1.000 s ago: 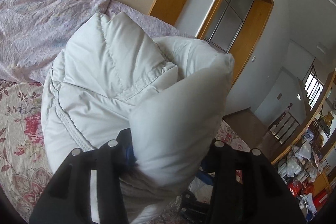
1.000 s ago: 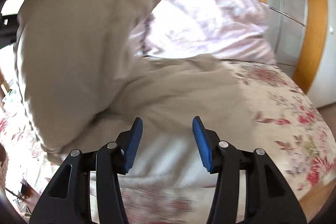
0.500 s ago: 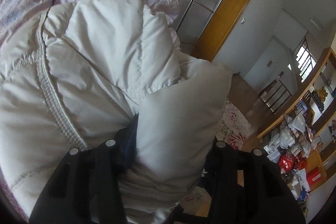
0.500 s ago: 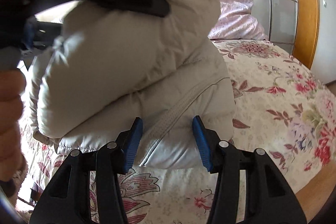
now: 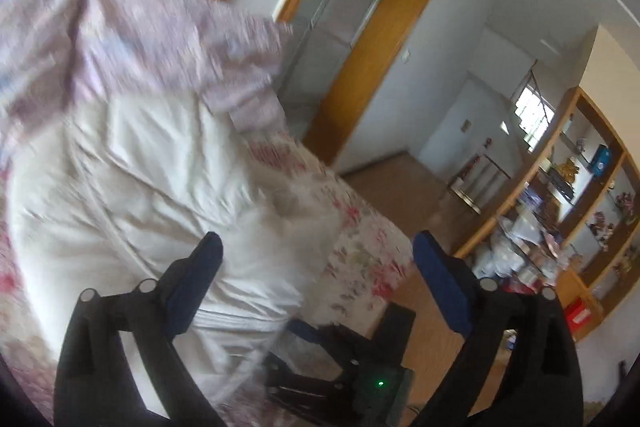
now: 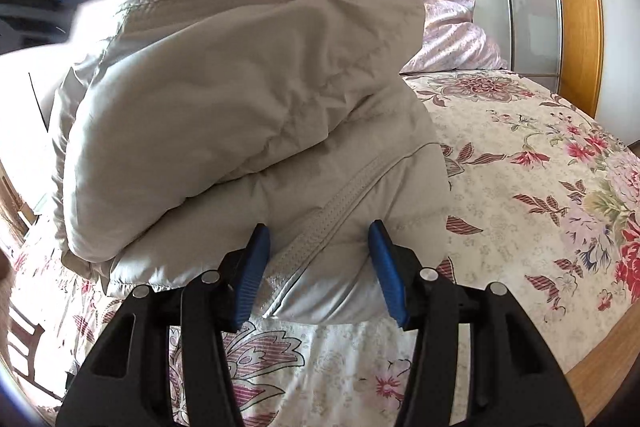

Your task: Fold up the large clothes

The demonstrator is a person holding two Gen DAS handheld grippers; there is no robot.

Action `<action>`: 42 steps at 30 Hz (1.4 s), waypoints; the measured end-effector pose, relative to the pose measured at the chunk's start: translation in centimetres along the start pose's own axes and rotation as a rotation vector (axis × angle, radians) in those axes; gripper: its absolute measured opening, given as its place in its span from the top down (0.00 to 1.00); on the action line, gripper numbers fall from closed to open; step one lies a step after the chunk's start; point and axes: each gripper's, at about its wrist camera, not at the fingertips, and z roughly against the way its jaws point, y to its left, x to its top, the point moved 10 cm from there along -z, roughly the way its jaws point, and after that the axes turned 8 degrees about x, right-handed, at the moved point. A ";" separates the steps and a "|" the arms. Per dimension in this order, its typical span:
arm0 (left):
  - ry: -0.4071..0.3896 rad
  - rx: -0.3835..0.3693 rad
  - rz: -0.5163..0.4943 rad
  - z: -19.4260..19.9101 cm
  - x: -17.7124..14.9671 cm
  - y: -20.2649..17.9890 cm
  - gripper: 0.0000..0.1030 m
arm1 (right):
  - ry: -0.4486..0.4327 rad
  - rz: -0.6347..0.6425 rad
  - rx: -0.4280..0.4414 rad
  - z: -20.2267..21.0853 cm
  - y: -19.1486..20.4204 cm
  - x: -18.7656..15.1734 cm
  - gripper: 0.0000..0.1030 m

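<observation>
release: left tongs (image 5: pixel 316 259) now gape empty, having let go of the puffy jacket (image 6: pixel 256 115).
jacket sits folded on the floral bed (image 6: pixel 540 195); right tongs (image 6: pixel 318 259) open at its 6 o'clock edge, likely the fold is set.

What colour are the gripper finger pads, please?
Blue pads, clearest in the right wrist view.

A home bedroom: floral-sheeted bed (image 6: pixel 520 187), lilac quilt (image 5: pixel 140 39), cluttered wooden shelves (image 5: pixel 580 219).

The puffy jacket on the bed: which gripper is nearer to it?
Right. The right gripper has its open jaws against the jacket hem; the left gripper hangs open above it.
</observation>
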 end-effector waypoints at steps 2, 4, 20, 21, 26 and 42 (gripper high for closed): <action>-0.100 0.144 -0.023 2.6 1.2 2.0 0.03 | 0.000 -0.001 0.001 0.0 0.0 0.0 0.48; -0.167 0.374 -0.042 4.0 2.3 6.4 0.03 | 0.001 -0.001 0.000 0.0 0.0 0.0 0.48; -0.016 0.656 -0.075 -4.9 -0.9 14.9 0.04 | 0.005 0.015 0.002 -0.1 0.0 0.0 0.43; -0.013 0.656 -0.091 -5.2 -0.9 14.2 0.04 | 0.004 0.014 0.001 -0.1 0.1 0.0 0.43; -0.001 0.658 -0.138 -6.6 -1.3 12.9 0.04 | -0.009 0.017 -0.007 -0.2 0.3 -0.2 0.43; -0.016 0.679 -0.251 -10.2 -3.7 11.0 0.03 | -0.054 0.024 -0.014 0.0 0.2 -0.4 0.42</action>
